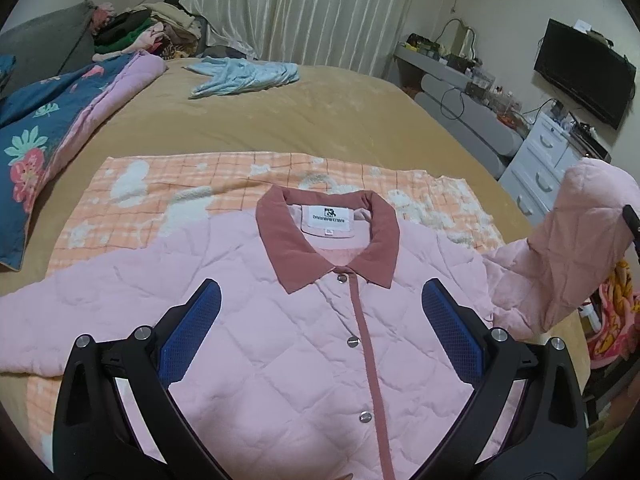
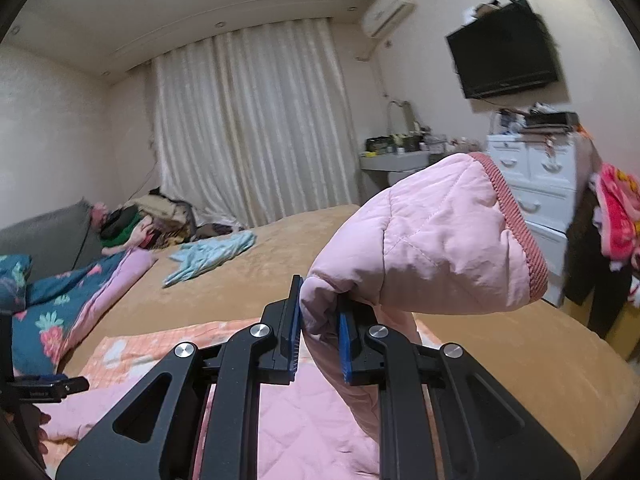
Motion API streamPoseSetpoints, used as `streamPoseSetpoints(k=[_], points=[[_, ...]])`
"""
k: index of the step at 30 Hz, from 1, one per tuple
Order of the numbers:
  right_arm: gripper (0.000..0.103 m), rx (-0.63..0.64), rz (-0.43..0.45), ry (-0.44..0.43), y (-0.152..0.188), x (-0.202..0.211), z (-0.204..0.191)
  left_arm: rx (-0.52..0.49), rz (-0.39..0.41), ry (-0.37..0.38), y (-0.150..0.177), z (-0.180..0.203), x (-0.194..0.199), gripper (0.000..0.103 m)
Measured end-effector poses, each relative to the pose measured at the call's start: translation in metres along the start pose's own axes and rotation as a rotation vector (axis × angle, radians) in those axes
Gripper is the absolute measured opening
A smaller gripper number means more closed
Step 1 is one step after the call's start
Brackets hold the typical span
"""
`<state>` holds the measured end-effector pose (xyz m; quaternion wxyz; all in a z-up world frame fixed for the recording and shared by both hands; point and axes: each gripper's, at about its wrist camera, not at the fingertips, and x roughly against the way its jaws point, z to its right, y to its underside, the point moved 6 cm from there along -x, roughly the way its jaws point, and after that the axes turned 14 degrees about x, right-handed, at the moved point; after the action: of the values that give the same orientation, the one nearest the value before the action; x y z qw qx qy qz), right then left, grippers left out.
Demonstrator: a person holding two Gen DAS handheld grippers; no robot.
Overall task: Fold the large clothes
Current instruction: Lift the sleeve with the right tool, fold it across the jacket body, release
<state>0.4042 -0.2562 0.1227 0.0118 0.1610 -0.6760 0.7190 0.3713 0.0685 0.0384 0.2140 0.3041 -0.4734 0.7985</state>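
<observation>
On the bed point(image 1: 320, 120) a pink quilted jacket point(image 1: 280, 340) lies face up, buttoned, over an orange checked blanket point(image 1: 160, 188). Left claw point(image 1: 320, 312) hangs above the chest, spread wide, gripping nothing. Right claw point(image 2: 320, 320) is clamped on the jacket's sleeve point(image 2: 432, 248), lifted off the bed with its ribbed cuff point(image 2: 520, 232) flopping over. Further back there's a crumpled light blue garment point(image 1: 244, 76).
</observation>
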Motion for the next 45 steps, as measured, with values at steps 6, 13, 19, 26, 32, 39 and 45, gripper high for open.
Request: streamPoseSetpoints(k=[6, 13, 19, 26, 32, 39, 45], points=[[0.015, 0.065, -0.012, -0.057, -0.009, -0.005, -0.054, 0.045, 0.013, 0.017, -0.01, -0.021, 0.014, 0.094], [0.015, 0.132, -0.039, -0.123, -0.001, -0.015, -0.106, 0.108, 0.024, 0.045, -0.014, -0.05, 0.024, 0.094], [0.015, 0.192, -0.076, -0.184, 0.015, -0.029, -0.151, 0.147, 0.018, 0.056, -0.011, -0.07, 0.024, 0.094], [0.015, 0.279, -0.145, -0.249, 0.051, -0.05, -0.199, 0.196, 0.004, 0.063, -0.008, -0.091, 0.018, 0.094], [0.015, 0.412, -0.214, -0.297, 0.094, -0.066, -0.252, 0.237, -0.014, 0.076, -0.002, -0.106, 0.013, 0.094], [0.015, 0.579, -0.312, -0.34, 0.156, -0.076, -0.303, 0.267, -0.044, 0.084, 0.003, -0.117, 0.003, 0.094], [0.019, 0.636, -0.388, -0.417, 0.194, -0.075, -0.338, 0.332, -0.108, 0.139, 0.017, -0.124, -0.011, 0.094]])
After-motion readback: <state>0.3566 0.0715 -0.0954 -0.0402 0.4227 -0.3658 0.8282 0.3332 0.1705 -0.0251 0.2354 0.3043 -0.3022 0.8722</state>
